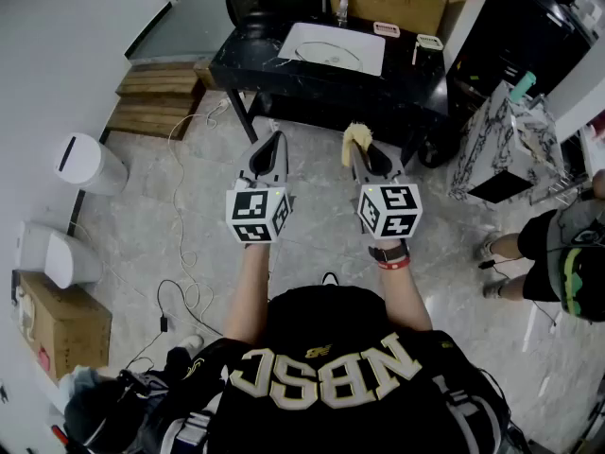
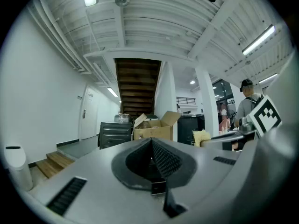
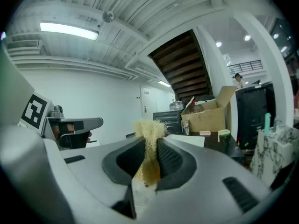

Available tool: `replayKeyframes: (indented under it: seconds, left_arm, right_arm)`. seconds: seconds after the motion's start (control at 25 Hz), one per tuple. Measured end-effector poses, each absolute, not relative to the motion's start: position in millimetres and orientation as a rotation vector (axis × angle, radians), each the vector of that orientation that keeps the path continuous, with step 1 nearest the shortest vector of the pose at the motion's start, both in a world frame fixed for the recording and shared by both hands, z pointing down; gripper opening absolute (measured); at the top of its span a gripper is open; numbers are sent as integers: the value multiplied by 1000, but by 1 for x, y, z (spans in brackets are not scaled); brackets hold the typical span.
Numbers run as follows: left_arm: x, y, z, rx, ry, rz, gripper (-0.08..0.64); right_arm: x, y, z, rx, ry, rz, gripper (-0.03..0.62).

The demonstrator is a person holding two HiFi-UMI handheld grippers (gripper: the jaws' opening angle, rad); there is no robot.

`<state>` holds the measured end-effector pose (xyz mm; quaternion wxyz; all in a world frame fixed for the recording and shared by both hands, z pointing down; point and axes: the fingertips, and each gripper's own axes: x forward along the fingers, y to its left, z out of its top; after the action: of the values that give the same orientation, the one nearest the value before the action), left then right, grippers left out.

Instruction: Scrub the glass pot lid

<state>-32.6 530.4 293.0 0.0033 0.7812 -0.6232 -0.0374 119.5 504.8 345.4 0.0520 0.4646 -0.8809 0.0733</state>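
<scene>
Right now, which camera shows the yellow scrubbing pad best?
The right gripper view: the yellow scrubbing pad sits centre frame, pinched between the jaws of the right gripper, frayed top clear. The head view shows only a small tuft above that gripper; the left gripper view shows a small distant patch.

Across my black shirt (image 1: pixel 326 376) run big pale letters, upside down to me, reading roughly "NBSC"; the small logo (image 1: pixel 315 350) above them is too small to read. My left cube (image 1: pixel 257 215) and right cube (image 1: pixel 388 210) bear black-and-white square code markers.
</scene>
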Motion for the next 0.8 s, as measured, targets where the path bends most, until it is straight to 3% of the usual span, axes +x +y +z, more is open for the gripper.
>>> replayKeyframes:
  seconds: [0.32,0.8]
  left_arm:
    - [-12,510,312,2379,-1980,-104,15]
    - [-53,370,350,2430,-1813,-93,15]
  right_arm:
    - [147,478,371,1404,-2673,323,74]
    - [74,368,419,1347,-2589,367,74]
